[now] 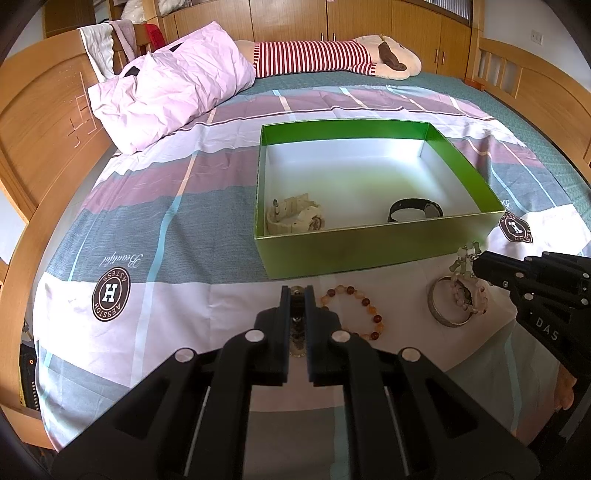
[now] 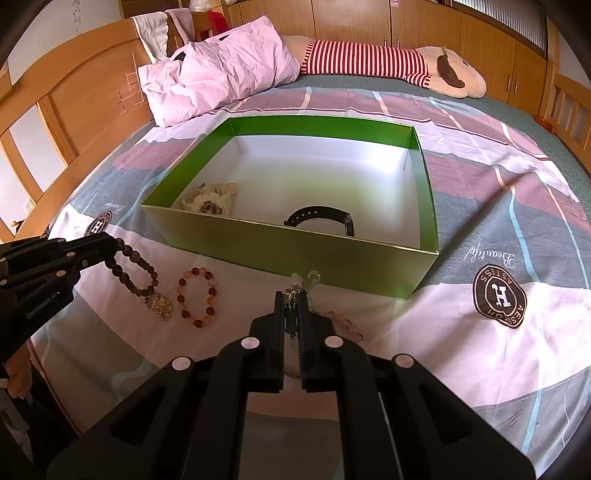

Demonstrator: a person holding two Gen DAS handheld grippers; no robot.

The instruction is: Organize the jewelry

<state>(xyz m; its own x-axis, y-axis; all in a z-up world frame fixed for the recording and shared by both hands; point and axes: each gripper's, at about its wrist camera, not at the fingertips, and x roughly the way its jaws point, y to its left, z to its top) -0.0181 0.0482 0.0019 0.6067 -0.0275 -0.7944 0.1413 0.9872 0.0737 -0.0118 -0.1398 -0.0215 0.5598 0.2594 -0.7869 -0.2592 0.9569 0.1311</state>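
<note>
A green box lies on the bed with a cream watch and a black watch inside. My left gripper is shut on a dark bead bracelet with a gold charm in front of the box. An orange bead bracelet lies beside it. My right gripper is shut on a pale bead bracelet with a clasp. A silver bangle lies below it.
A patterned sheet covers the bed. A pink pillow and a striped plush toy lie at the far side. A wooden headboard stands at the left, wooden cupboards behind.
</note>
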